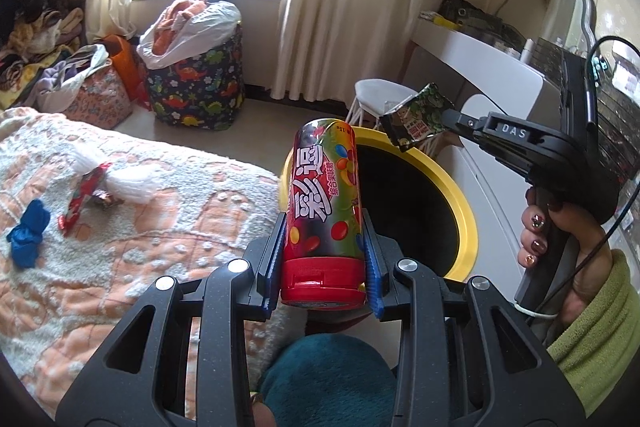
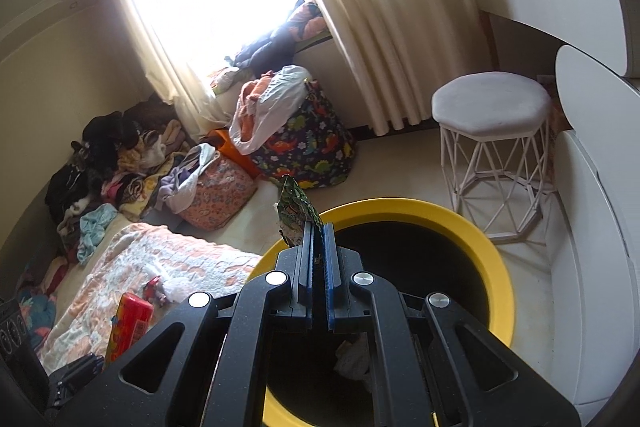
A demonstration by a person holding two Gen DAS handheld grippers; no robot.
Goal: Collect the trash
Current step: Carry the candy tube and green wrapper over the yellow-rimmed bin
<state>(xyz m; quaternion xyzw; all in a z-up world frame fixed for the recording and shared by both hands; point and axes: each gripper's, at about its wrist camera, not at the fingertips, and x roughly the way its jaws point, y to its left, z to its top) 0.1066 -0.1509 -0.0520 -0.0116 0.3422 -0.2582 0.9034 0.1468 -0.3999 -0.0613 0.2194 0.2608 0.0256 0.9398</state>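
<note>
Two pieces of trash are in your grippers. Your left gripper (image 1: 325, 239) is closed part-way on a cylindrical candy tube (image 1: 323, 203), glossy printed wrap with a red plastic cap, the blue ribbed pads pressing both its sides; the tube stands just in front of the bin's near rim. Your right gripper (image 2: 319, 251) has its jaws pinched together on a crinkled green foil wrapper (image 2: 295, 213), thin and shiny, sticking up from the tips.

The bin (image 2: 472, 227) is round with a smooth yellow rim and a dark inside. The bed cover (image 1: 120, 227) is nubbly, peach and white.

Your left camera shows what the right one does not: your right hand (image 1: 560, 239) in a fuzzy green sleeve around the handle, the wrapper (image 1: 416, 115) held out over the bin's far rim, and a blue crumpled scrap (image 1: 28, 233) on the bed. A red foil wrapper (image 1: 82, 197) lies there too, beside white fluff.

Your right camera shows a crumpled pale paper (image 2: 354, 355) lying inside the bin, and all of the white wire-legged stool (image 2: 492, 131) with its padded octagonal seat, just beyond the bin.
</note>
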